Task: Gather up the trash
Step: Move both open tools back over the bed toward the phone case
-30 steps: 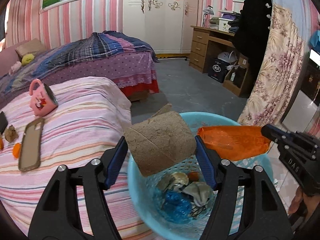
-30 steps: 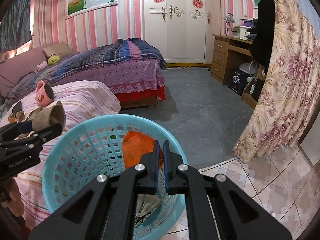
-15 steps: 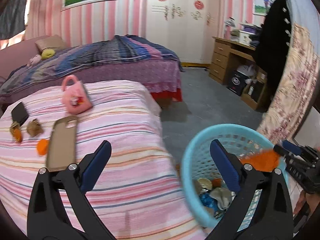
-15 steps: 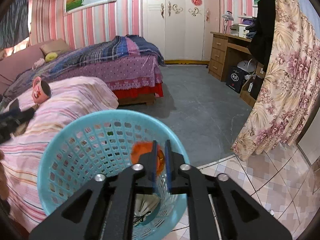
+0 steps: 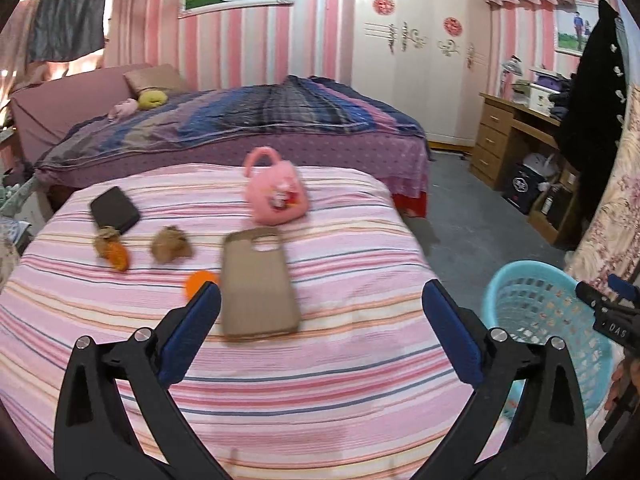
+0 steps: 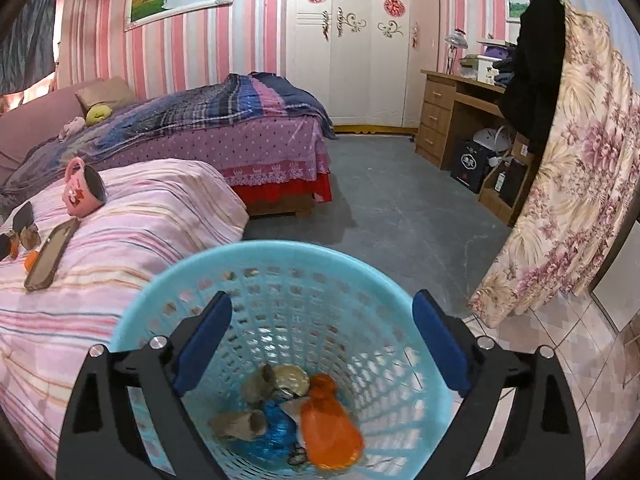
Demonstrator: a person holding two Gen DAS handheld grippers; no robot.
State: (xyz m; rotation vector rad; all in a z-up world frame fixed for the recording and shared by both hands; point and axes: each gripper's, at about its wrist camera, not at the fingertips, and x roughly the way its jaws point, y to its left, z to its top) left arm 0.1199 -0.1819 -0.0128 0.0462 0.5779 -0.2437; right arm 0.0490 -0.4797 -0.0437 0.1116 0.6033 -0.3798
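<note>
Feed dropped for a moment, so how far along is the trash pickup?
Done: an orange bag and a cardboard tube lie in the blue basket. In hand: nothing; left hand-held gripper open, right hand-held gripper opening. Left: orange scraps and a brown wad on the bed.

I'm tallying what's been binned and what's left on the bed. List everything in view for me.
basket: 1, light blue, on floor beside bed
orange bag: 1, orange, in basket
cardboard tube: 1, brown, in basket
blue wrapper: 1, blue, basket bottom
bed: 1, pink striped cover
mug: 1, pink, lying on bed
phone case: 1, tan, on bed
wallet: 1, dark, on bed
brown scraps: 2, on bed near wallet
orange scraps: 2, on bed; one against a brown scrap
left claw: open, empty, over bed
right claw: opening, empty, over basket
</note>
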